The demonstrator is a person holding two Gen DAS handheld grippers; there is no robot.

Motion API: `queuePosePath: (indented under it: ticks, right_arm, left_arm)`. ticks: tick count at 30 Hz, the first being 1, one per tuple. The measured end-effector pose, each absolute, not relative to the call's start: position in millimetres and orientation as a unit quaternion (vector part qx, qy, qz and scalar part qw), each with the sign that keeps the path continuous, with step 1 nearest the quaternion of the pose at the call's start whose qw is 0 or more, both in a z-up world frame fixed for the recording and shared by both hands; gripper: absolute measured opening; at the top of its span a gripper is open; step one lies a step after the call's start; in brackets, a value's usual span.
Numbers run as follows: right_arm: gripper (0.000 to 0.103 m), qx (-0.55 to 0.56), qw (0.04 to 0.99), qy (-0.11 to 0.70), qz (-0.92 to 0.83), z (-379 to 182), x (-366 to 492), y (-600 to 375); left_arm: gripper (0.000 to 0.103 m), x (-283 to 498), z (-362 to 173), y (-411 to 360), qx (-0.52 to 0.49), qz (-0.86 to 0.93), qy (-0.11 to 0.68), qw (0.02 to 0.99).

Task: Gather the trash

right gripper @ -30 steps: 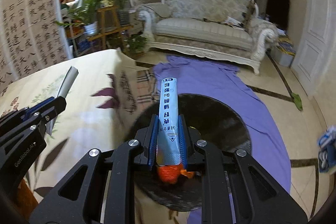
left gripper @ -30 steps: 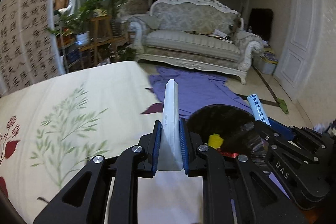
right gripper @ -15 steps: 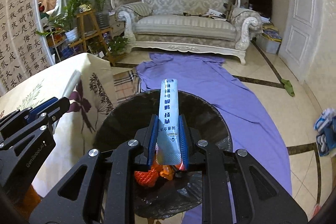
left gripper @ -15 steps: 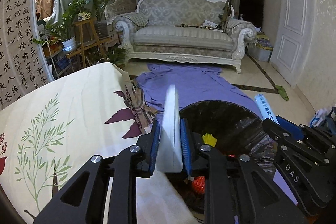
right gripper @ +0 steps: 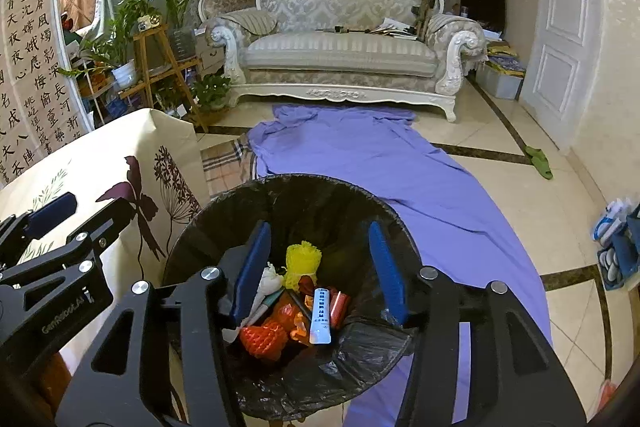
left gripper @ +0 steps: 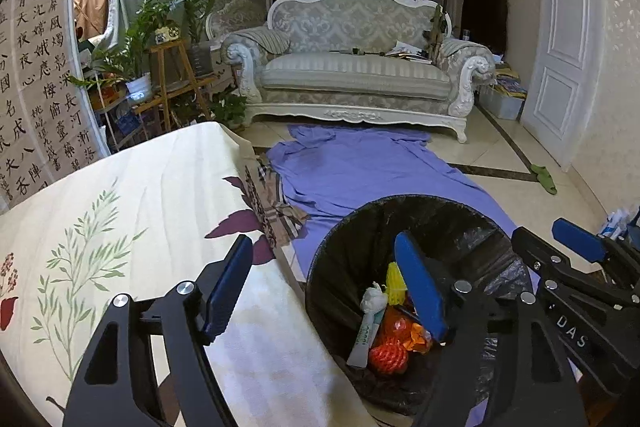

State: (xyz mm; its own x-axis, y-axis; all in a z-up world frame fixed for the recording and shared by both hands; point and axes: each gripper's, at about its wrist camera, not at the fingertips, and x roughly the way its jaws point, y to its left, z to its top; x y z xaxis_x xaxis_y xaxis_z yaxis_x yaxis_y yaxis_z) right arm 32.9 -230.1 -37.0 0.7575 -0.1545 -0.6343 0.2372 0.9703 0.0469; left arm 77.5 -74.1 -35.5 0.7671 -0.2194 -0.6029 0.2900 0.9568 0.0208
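Observation:
A bin lined with a black bag (right gripper: 352,195) stands on the floor beside the table; it also shows in the left wrist view (left gripper: 344,227). Inside lie a blue-and-white wrapper (right gripper: 321,315), a white wrapper (left gripper: 366,331), yellow netting (right gripper: 303,261) and orange netting (right gripper: 264,339). My right gripper (right gripper: 320,269) is open and empty directly above the bin. My left gripper (left gripper: 324,291) is open and empty over the table edge and the bin's left rim.
The table with a cream floral cloth (left gripper: 120,211) lies to the left of the bin. A purple sheet (right gripper: 360,163) covers the floor toward a white sofa (right gripper: 340,55). Plants on a wooden stand (right gripper: 160,59) stand at far left. A white door (right gripper: 568,27) is at right.
Both grippers have opened. The white wrapper has dropped from the left and the blue-and-white wrapper from the right, and both now lie in the bin. Both grippers moved over the bin.

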Motion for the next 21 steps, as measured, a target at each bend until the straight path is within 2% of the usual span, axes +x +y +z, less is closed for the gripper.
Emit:
queuePosePath:
  ticks: [8, 21]
  right_arm:
    - [0.065, 0.053, 0.941, 0.316, -0.108, -25.9, 17.7, -223.8]
    - [0.07, 0.047, 0.951, 0.287, -0.107, -1.6, -16.3, -212.1]
  left_arm:
    - [0.076, 67.3, -27.9, -65.4, 0.054, -0.131, 0.309, 0.94]
    - [0.081, 34.3, -9.3, -45.9, 0.042, -0.115, 0.289, 0.95]
